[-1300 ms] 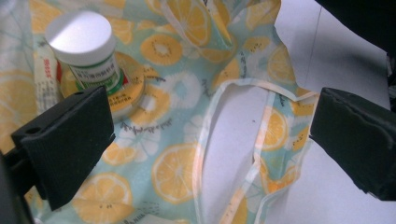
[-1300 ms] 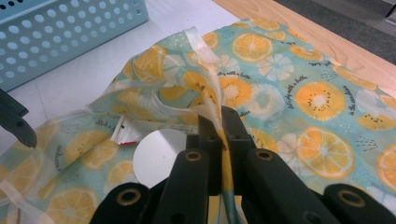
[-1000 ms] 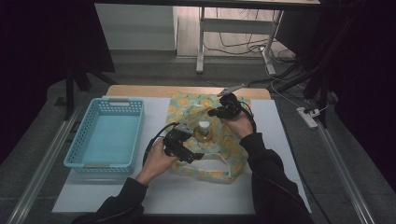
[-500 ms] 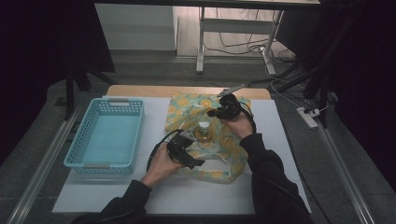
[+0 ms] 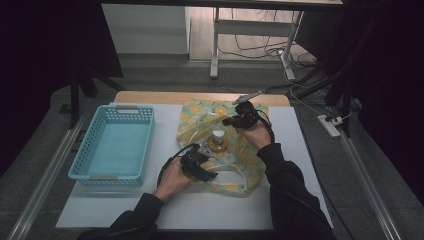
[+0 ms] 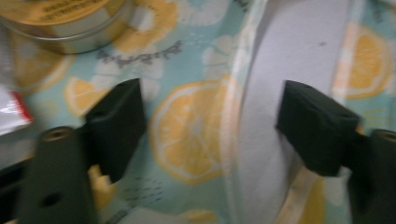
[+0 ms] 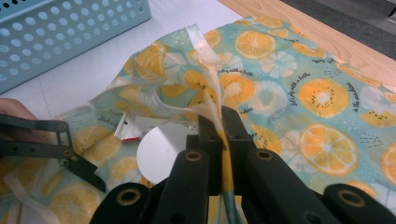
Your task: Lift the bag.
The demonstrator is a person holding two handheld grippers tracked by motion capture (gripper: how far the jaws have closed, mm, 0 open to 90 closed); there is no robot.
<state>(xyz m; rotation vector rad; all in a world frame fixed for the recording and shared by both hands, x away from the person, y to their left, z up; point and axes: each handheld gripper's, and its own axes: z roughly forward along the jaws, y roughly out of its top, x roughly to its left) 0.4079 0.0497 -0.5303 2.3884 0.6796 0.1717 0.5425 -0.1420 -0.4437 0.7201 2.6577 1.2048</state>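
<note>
One fabric bag (image 5: 220, 150), pale teal with orange citrus slices, lies on the white desk (image 5: 165, 210) right of centre. One light blue perforated basket (image 5: 112, 145) stands on the desk well to the left of the bag, apart from it; nothing shows inside it.

Inside the bag's open mouth, the high view shows one bottle (image 5: 218, 140) with a white cap, standing between the two claws. The left gripper view shows one round tin (image 6: 65, 23) with a yellow label at its upper left edge, resting on the fabric, and a small white and red packet (image 6: 14, 114) at the left border. The right gripper view shows the same packet (image 7: 128, 127) beside a white round top (image 7: 161, 149) within the opening. Whether that white top is the bottle's cap cannot be told.

Two claws are in use, one per hand. The right claw (image 7: 219, 128) is pressed together on the bag's upper edge, with one pale strap (image 7: 201, 46) and fabric pinched between its jaws and lifted off the desk. The left claw (image 6: 210, 130) points down at the near part of the bag; its jaws have just been closing, yet they stand spread, with printed fabric and a pale band of the bag's edge (image 6: 238, 116) lying between them, the pads not pressing on it. In the high view, the left claw (image 5: 207, 167) sits at the near left side of the bag and the right claw (image 5: 235, 120) at its far side.
</note>
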